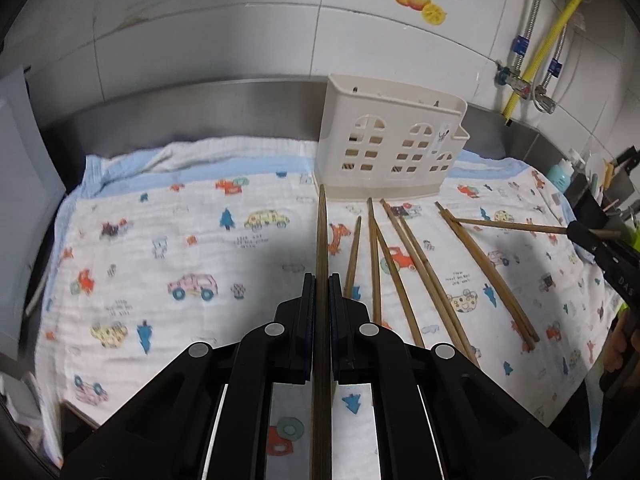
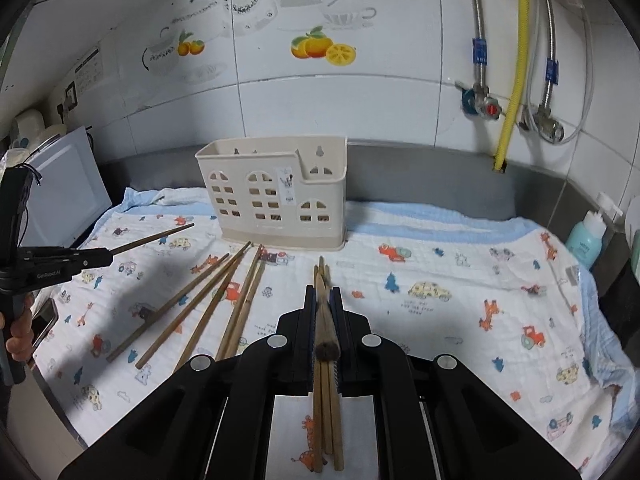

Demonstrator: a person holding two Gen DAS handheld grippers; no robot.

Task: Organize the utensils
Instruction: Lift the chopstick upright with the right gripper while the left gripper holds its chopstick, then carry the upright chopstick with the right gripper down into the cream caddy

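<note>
Left gripper [image 1: 320, 280] fingers clamped on one chopstick [image 1: 321, 232], right gripper [image 2: 323, 292] on another [image 2: 325, 320]. Light, stiff, slick wood; best pinched nr thick end. Holder [image 2: 276, 196] at worktop's back edge.

The left hand-held gripper [image 1: 322, 280] pointed downward, jaws clamped together. The right hand-held gripper [image 2: 323, 292] did likewise. A hand [image 2: 18, 330] gripped the left handle.

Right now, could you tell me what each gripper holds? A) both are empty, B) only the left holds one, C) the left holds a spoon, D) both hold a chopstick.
D: the left gripper and the right gripper are each shut on a chopstick.
</note>
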